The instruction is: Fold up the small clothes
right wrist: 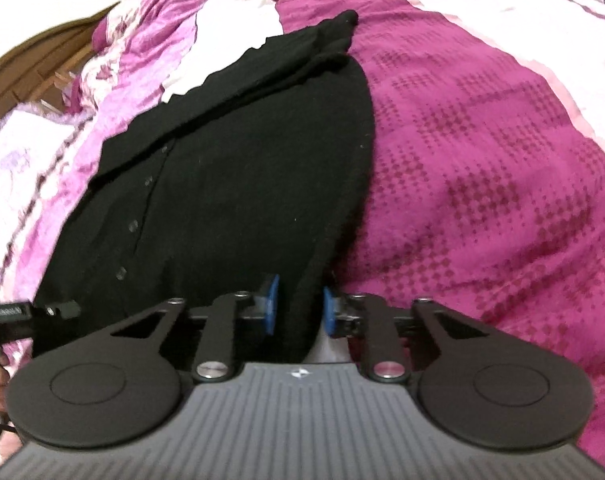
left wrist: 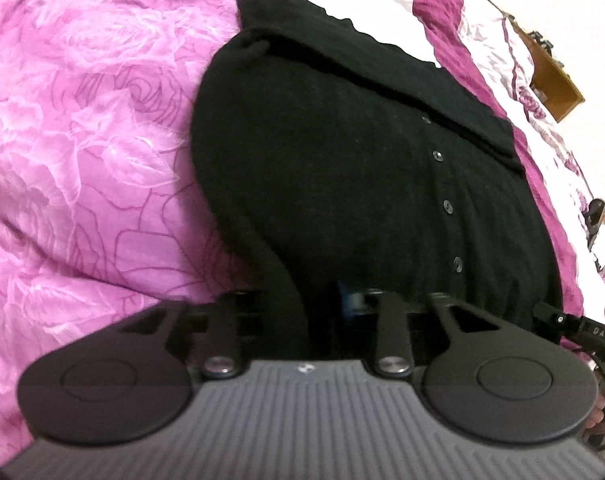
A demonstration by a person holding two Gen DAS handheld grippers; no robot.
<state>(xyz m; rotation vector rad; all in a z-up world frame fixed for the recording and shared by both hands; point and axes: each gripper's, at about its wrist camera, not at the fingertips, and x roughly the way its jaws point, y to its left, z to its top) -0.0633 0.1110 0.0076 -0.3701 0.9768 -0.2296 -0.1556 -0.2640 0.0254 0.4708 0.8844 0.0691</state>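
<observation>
A black knitted cardigan with a row of small dark buttons (left wrist: 342,152) lies on a bed covered by a pink and magenta quilt with a rose print (left wrist: 82,140). It reaches from the near edge, under both tools, toward the far side, where a band of its own fabric lies across it as a folded-over layer. The button row runs up the right half in the left wrist view and the left half in the right wrist view, so the two tools hold opposite near corners.

The right tool (right wrist: 298,310) grips the near right edge of the cardigan: its blue pads (right wrist: 271,304) stand on either side of a strip of black knit, closed down onto it. The left tool (left wrist: 302,312) sits over the near left edge, and a tongue of black cloth runs down between its fingers; the tips are lost against the dark fabric, so I cannot tell for certain whether they pinch it, though it looks held.

The fold seems partly made. One layer at the far end appears turned over already, and the sides look narrowed. What is probably left is to carry the near hem up and over toward the far end, then flatten the bundle.
</observation>
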